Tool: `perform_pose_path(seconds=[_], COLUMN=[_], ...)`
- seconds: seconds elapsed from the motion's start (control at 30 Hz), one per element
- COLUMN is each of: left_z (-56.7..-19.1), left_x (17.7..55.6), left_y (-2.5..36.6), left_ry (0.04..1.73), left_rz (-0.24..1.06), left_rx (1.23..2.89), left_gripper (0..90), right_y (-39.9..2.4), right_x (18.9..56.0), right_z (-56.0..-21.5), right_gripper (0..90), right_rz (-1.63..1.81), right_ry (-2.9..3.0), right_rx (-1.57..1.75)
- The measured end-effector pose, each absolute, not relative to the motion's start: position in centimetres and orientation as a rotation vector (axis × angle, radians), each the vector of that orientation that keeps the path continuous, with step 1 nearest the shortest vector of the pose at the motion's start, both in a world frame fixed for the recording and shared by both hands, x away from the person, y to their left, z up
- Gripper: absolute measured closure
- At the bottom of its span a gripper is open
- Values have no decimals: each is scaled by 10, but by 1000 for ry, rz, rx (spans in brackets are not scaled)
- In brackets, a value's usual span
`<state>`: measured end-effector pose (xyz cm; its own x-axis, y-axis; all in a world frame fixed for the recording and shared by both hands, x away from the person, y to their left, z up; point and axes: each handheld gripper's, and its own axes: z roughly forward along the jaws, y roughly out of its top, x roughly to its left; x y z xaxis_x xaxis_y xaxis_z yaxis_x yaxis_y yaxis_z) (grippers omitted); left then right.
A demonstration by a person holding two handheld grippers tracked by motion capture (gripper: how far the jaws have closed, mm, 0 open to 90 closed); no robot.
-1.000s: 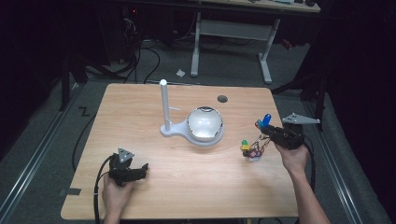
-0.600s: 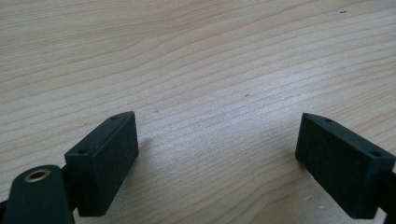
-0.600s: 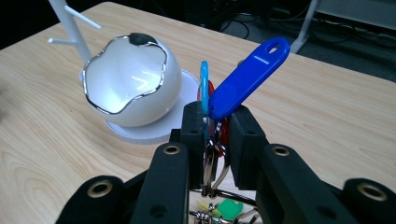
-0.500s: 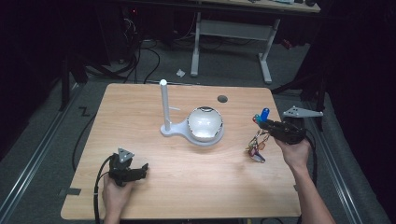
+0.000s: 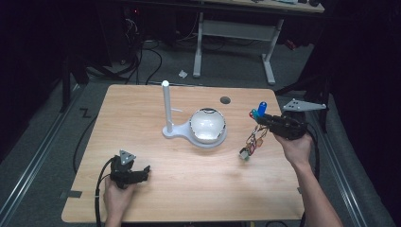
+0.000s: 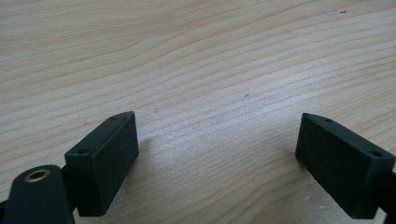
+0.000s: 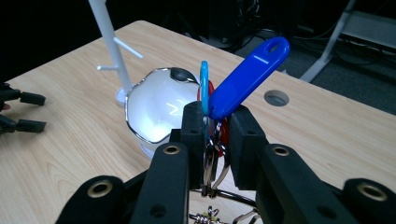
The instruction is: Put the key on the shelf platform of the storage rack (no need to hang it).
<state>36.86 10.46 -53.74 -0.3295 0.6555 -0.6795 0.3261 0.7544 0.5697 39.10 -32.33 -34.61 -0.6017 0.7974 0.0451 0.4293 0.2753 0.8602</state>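
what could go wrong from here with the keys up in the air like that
1. The right gripper pinches the key bunch only by its flat tags, with the rest dangling; the tags might slip out under the swinging weight.
2. The dangling part hangs near the white bowl and could knock it on the way to the white stand.
3. The stand's pegs look thin, so hooking a ring may take more than one try.

wooden desk [image 5: 142, 118], light grain, round cable hole [image 5: 225, 100] near far edge, right of middle. white stand with upright post [image 5: 166, 106] near desk middle, two short pegs on post; white dome-shaped bowl [image 5: 207, 126] touching stand base on its right. behind far edge: grey floor, black cables [image 5: 142, 56], second desk's white legs [image 5: 269, 56], scrap of white paper [image 5: 183, 74] on floor.
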Motion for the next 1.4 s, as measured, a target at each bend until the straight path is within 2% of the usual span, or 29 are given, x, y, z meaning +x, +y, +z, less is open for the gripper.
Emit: perform_pose_path(seconds=[0.87,1.4], left_z=[-537,-537], left_x=[369,369], left_y=[105,105], left_ry=[1936,1935], left_rz=[408,408], left_rx=[749,747], left_gripper=[135,137], right_y=[-271,-242], right_x=[403,424], right_z=[-297,-273], right_gripper=[784,783], right_rz=[1367,1399], right_ry=[2246,2260], right_rx=[936,895])
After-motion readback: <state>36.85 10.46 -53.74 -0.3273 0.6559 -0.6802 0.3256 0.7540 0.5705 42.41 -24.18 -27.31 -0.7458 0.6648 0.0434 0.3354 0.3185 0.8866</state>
